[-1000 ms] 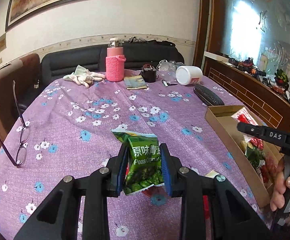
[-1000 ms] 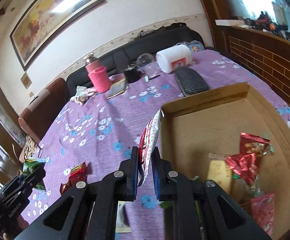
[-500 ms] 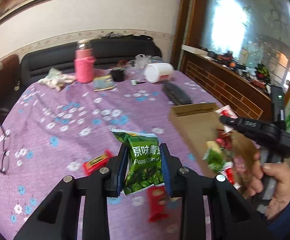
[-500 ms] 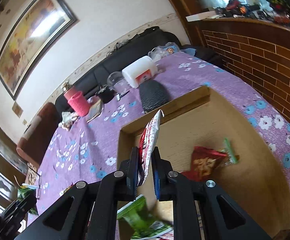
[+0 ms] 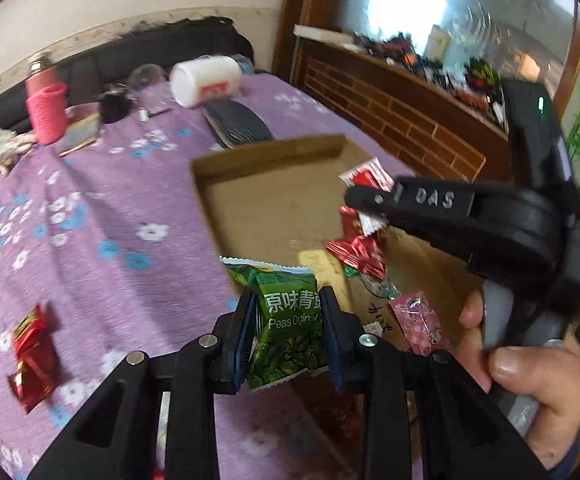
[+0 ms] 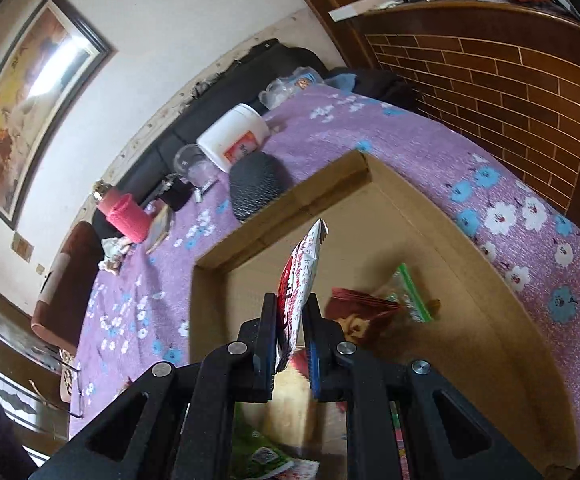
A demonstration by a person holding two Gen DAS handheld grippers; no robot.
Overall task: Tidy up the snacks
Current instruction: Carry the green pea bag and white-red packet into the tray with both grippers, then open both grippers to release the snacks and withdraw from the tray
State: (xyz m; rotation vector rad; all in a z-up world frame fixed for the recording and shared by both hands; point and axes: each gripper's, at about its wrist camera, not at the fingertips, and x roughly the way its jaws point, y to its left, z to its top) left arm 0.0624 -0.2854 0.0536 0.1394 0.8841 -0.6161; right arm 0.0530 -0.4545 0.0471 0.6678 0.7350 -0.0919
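Two hand-held grippers are working at once, each pinching one snack. The left hand-held gripper (image 5: pixel 289 334) is clamping a green pea packet (image 5: pixel 290 328) and has swung from open purple bench (image 5: pixel 90 216) a second ago to the near left edge of the cardboard box (image 5: pixel 266 152). The right hand-held gripper (image 6: pixel 292 334), gripped by the person's hand (image 5: pixel 530 380), is pressing its pads on a red-and-white sachet (image 6: pixel 300 276) held edge-up; a second ago it was beside the box wall, and it is now hanging well inside the box (image 6: pixel 370 184).

Meaning for the task, as I judge it: both snacks are arriving at the drop point, the right one ready for release, the left one only just crossing the rim.

Count, left view: in the box roughly three red wrappers (image 5: pixel 356 256), one pink packet (image 5: pixel 416 318) and one pale yellow piece, with some overlap, so the tally is uncertain. One red snack (image 5: pixel 34 354) is lying loose on the bench, well apart from the box and not yet collected. Beyond: one pink flask (image 5: pixel 46 108), one white jar (image 5: pixel 206 80) on its side, one dark brush (image 5: pixel 236 124).
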